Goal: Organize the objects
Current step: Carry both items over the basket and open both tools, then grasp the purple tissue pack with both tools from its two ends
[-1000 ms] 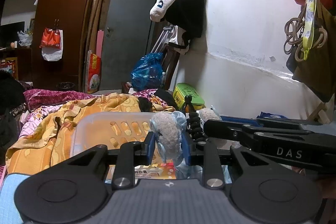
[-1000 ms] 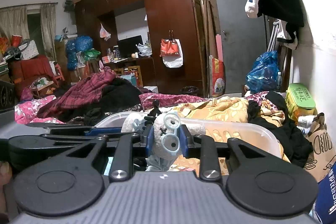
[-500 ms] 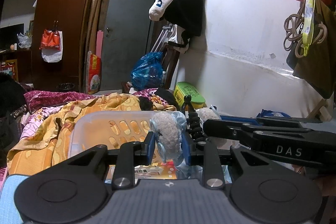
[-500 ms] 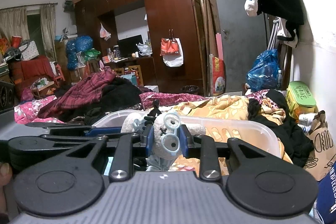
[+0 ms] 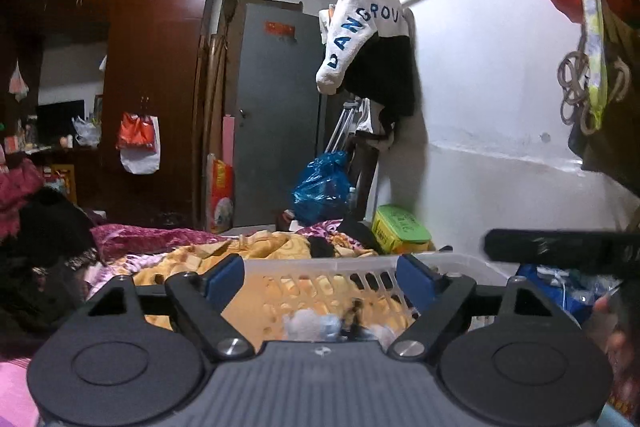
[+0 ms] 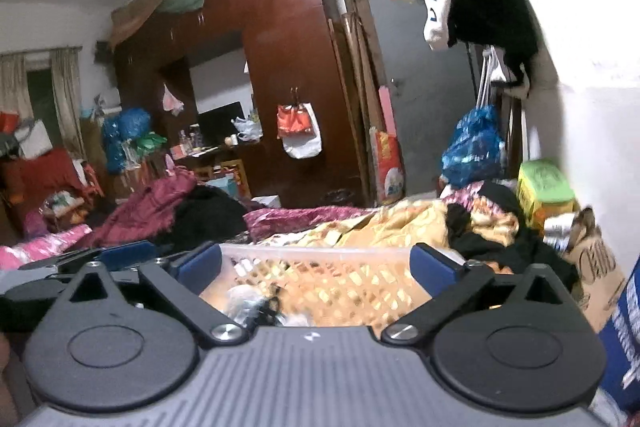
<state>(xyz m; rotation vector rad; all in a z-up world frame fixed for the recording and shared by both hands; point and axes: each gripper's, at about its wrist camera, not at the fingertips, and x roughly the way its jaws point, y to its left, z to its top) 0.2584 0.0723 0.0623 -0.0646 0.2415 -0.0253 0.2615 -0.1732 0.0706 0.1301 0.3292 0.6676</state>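
Both my left gripper (image 5: 320, 273) and right gripper (image 6: 317, 263) are wide open over the basket (image 5: 360, 281); blurry toys (image 5: 316, 323) inside sit half hidden.

Translucent plastic basket (image 5: 360, 263); glossy wood wardrobe (image 5: 156, 67); crumpled cloth blanket (image 6: 384, 227).

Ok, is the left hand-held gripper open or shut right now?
Open. The left hand-held gripper has its blue pads spread wide with nothing between them; the basket shows through the gap.
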